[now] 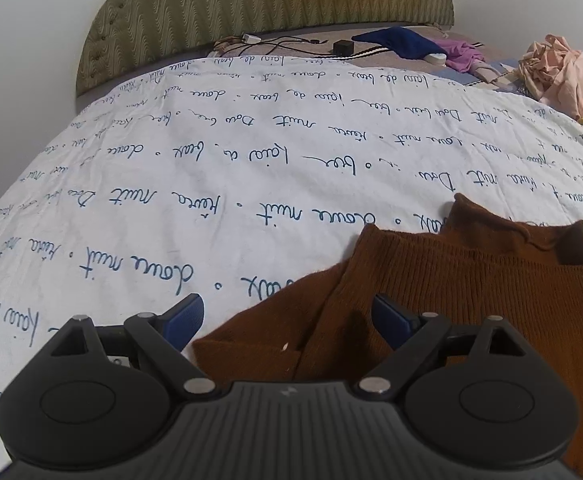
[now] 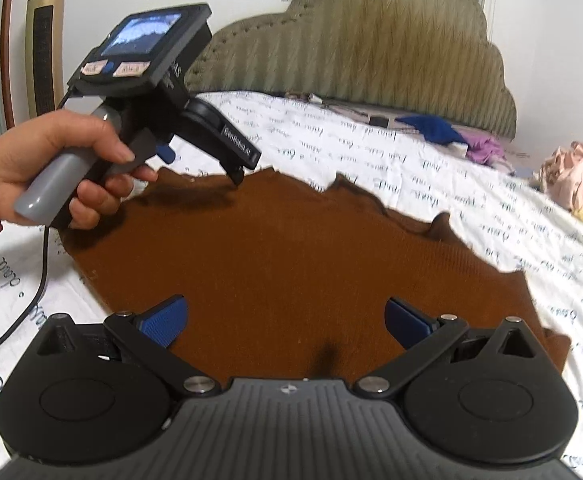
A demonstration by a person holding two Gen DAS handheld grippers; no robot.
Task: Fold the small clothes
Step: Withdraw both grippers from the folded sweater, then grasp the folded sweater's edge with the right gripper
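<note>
Left wrist view shows one brown sweater (image 1: 471, 280) lying on the bed (image 1: 211, 152), at about 4 o'clock in the picture. One sleeve looks laid over at the near edge, so the folding seems only just begun. Most of the job is still to do.

The left hand-held gripper (image 1: 289, 318) has its two blue pads spread wide, with nothing between them. It hangs just over the sleeve end.

Right wrist view shows the same sweater spread mostly flat across the middle, with its far edge bumpy and uneven. The right hand-held gripper (image 2: 287, 318) is spread wide too, and it holds nothing. It hovers over the near part of the sweater. At 10 o'clock a hand (image 2: 51, 168) holds the other gripper by its grey handle, its tip close to the sweater's far edge.

Count: one brown sweater, two grippers. More clothes wait at 2 o'clock: one pink heap (image 1: 559, 72), one blue cloth (image 1: 399, 42), one purple cloth (image 1: 461, 56).
</note>
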